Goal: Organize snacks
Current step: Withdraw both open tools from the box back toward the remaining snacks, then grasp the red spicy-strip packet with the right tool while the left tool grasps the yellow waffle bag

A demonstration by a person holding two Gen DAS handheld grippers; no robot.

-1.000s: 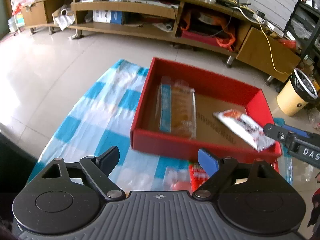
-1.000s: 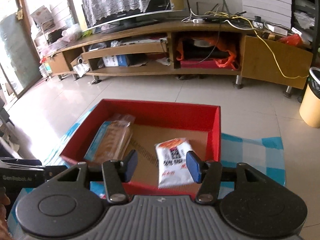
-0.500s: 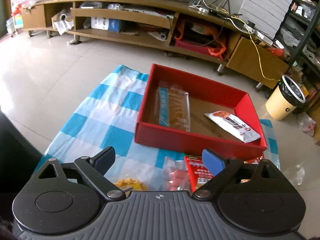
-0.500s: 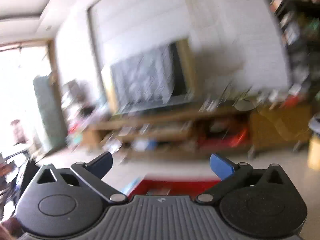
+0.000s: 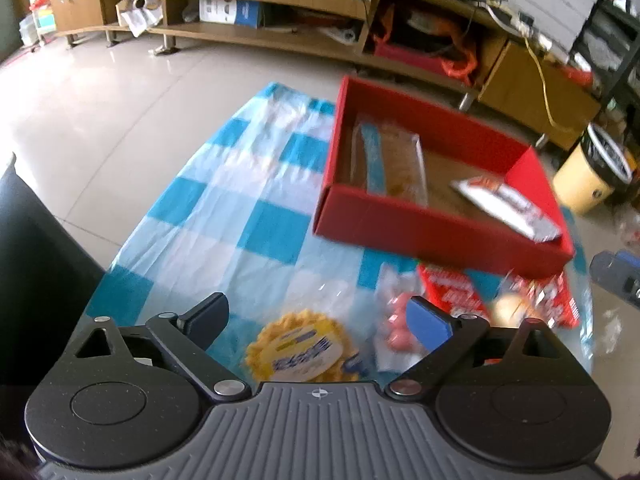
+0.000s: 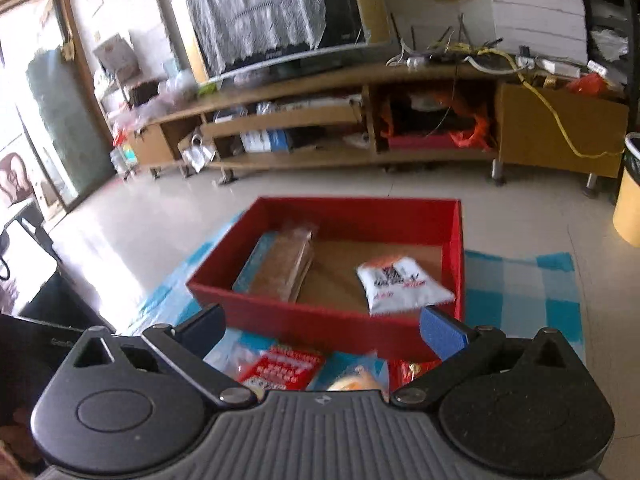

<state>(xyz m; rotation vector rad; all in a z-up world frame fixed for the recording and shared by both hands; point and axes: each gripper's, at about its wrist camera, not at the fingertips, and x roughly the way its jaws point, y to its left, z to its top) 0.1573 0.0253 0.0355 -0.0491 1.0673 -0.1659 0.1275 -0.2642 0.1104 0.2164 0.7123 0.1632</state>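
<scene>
Checked blue-and-white cloth (image 5: 224, 216) lies spread on the tiled floor, and on it we see the red box (image 5: 420, 232). Our left gripper (image 5: 320, 322) hangs over the near edge of the cloth, its jaws wide and opening further, nothing between the pads; under it lies a yellow round-labelled snack pack (image 5: 300, 354), and just right of that a clear bag of pink snacks (image 5: 394, 320), then a red packet (image 5: 452, 290) close against the box's near wall. Inside the box a long clear-wrapped biscuit pack (image 6: 280, 266) lies along the left side, and a white snack packet (image 6: 400, 284) rests at the right. Our right gripper (image 6: 322, 328) hovers before the box with jaws spread wide, pinching nothing; red packets (image 6: 284, 366) and an orange-and-clear pack (image 6: 356, 378) lie below it.
</scene>
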